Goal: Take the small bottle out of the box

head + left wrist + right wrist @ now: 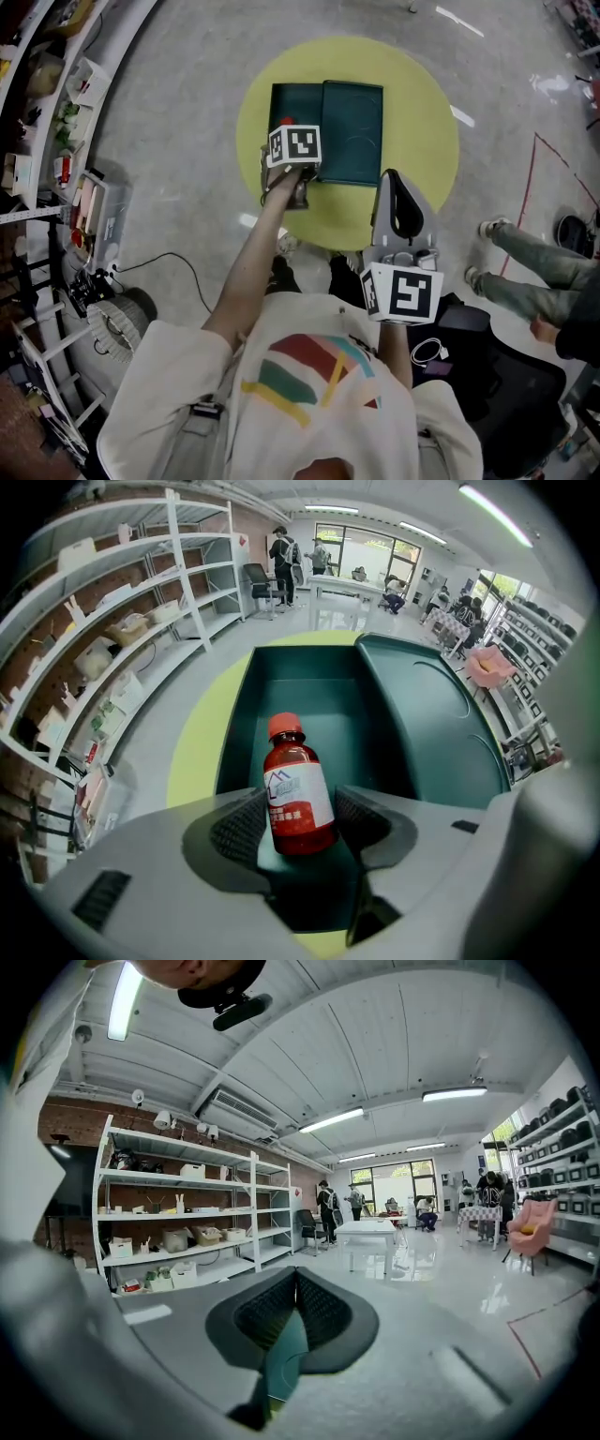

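A small red-brown bottle (296,785) with a red cap and white label sits base-first between the pads of my left gripper (300,805), which is shut on it. It hangs over the open dark green box (305,682), whose lid (427,724) lies flat to the right. In the head view the left gripper (293,145) is above the box's left half (281,101), with only the bottle's red cap (286,120) showing past the marker cube. My right gripper (390,180) is at the round yellow table's (422,103) near right edge. The right gripper (296,1283) is shut and holds nothing.
White shelving (122,621) with bins runs along the left wall. A seated person's legs (516,258) are on the floor at the right, a dark bag (497,375) lies beside me, and a black cable (178,267) trails at the left. People stand by a white table (375,1232) far off.
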The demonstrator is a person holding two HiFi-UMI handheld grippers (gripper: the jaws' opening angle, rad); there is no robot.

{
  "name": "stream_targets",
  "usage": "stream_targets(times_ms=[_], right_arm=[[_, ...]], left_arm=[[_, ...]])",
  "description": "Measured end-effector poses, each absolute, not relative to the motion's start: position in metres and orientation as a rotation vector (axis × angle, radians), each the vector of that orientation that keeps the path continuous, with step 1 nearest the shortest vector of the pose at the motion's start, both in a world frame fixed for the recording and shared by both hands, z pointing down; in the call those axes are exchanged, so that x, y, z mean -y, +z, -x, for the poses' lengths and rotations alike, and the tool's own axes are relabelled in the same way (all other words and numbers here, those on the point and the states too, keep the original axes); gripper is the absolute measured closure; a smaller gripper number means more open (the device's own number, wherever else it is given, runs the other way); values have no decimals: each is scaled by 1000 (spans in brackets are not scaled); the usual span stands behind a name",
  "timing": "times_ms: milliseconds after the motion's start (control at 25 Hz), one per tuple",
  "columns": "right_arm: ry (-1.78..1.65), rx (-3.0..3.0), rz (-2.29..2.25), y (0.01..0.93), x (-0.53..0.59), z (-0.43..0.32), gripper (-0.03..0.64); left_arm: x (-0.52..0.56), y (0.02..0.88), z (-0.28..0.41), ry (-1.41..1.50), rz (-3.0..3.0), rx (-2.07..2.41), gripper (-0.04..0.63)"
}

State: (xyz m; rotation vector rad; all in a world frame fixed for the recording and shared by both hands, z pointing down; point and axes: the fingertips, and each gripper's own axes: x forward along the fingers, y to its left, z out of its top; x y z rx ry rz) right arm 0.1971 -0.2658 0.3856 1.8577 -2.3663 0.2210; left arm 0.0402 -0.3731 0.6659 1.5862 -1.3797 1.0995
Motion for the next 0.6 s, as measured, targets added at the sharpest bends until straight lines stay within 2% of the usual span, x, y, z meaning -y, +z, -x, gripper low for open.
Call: stream_targets(times_ms=[600], right_arm=[[269, 2386, -1875, 390, 266, -197, 612]], left_arm=[[376, 688, -49, 1356, -1543, 1190, 370]])
